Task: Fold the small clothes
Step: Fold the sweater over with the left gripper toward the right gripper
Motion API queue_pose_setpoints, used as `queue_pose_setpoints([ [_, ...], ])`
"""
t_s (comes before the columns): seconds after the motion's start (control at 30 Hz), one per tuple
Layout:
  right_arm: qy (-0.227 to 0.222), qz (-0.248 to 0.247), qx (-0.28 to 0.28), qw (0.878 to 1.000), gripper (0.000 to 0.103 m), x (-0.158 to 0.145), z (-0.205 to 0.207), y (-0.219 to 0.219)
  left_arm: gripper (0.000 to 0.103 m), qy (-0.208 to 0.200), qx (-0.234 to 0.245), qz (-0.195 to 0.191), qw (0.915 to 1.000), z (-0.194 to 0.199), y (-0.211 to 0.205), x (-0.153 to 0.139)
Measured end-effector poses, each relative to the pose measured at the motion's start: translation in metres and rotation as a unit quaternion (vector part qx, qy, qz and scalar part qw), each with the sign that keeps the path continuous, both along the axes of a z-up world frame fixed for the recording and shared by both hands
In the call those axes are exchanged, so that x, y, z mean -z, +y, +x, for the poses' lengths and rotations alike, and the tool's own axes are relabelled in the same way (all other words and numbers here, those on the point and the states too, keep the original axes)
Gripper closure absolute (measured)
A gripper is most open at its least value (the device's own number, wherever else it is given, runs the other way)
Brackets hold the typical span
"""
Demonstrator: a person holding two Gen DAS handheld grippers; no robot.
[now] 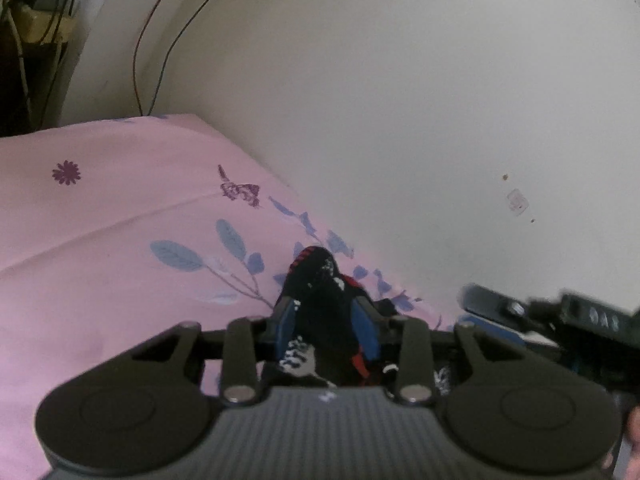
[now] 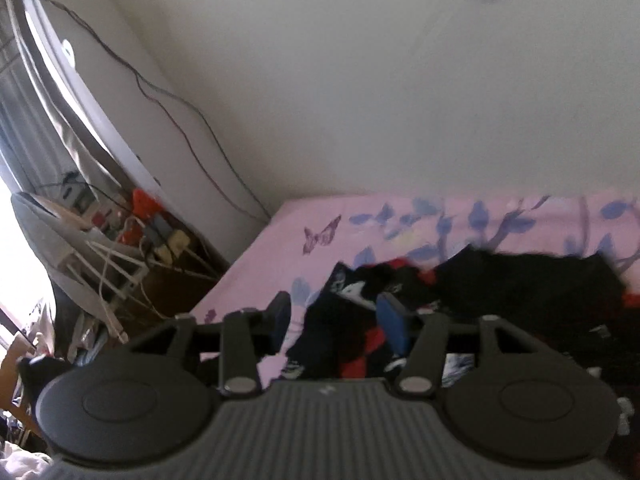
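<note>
A small black garment (image 1: 320, 280) with red trim and white print is bunched up between the blue pads of my left gripper (image 1: 326, 312), which is shut on it just above the pink floral bedsheet (image 1: 120, 240). In the right wrist view the same black, red and white garment (image 2: 500, 292) lies spread on the sheet (image 2: 280, 256). My right gripper (image 2: 334, 320) is open, its pads on either side of a fold of the cloth. The right gripper also shows at the right edge of the left wrist view (image 1: 560, 316).
A white wall (image 1: 400, 100) runs along the far side of the bed, with thin cables (image 2: 180, 120) hanging down it. Off the bed's left edge stand a chair (image 2: 48, 240) and a clutter of plugs and cords (image 2: 152, 232).
</note>
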State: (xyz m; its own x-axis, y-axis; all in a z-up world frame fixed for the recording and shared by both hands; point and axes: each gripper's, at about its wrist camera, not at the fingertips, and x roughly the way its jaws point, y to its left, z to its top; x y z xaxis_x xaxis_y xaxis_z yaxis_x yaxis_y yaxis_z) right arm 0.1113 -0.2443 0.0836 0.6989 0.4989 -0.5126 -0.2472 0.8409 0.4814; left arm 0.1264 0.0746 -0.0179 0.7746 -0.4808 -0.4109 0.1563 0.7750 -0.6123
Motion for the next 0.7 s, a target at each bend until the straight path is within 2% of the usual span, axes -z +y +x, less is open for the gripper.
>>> queue_pose_setpoints([
  [0.07,-0.004,-0.014,0.019,1.0,0.053,0.0,-0.01,-0.016,0.071,-0.008,0.006,-0.001,0.9999,-0.001,-0.003,-0.004],
  [0.17,0.021,-0.03,0.01,0.999,0.056,0.01,-0.023,-0.026,0.071,-0.016,0.021,0.011,0.9996,-0.001,-0.014,-0.007],
  [0.27,0.069,-0.105,-0.002,0.992,0.058,0.051,-0.024,-0.016,0.071,-0.01,0.026,0.043,0.9987,0.001,-0.025,-0.004],
  [0.3,0.037,-0.136,-0.006,0.99,0.07,0.06,-0.031,-0.013,0.071,0.0,0.026,0.06,0.9979,0.005,-0.031,-0.001],
  [0.33,0.031,-0.163,-0.01,0.986,0.074,0.059,-0.033,-0.01,0.071,0.015,0.027,0.077,0.9966,0.008,-0.035,0.003],
  [0.37,0.033,-0.172,-0.005,0.985,0.072,0.053,-0.036,-0.01,0.071,0.033,0.032,0.093,0.9946,0.014,-0.04,0.01],
  [0.4,0.037,-0.166,0.007,0.985,0.068,0.043,-0.041,-0.013,0.071,0.039,0.034,0.104,0.9933,0.017,-0.044,0.013],
  [0.43,0.024,-0.15,0.008,0.988,0.067,0.031,-0.05,-0.018,0.069,0.033,0.031,0.106,0.9933,0.015,-0.044,0.013],
  [0.5,-0.009,-0.119,0.011,0.993,0.059,0.004,-0.079,-0.033,0.067,0.024,0.033,0.114,0.9926,0.012,-0.046,0.012],
  [0.63,-0.025,-0.074,0.004,0.997,0.056,-0.026,-0.161,-0.067,0.059,0.013,0.033,0.115,0.9927,0.008,-0.045,0.009],
  [0.7,-0.019,-0.078,-0.003,0.997,0.055,-0.029,-0.208,-0.086,0.058,0.005,0.033,0.115,0.9928,0.005,-0.045,0.006],
])
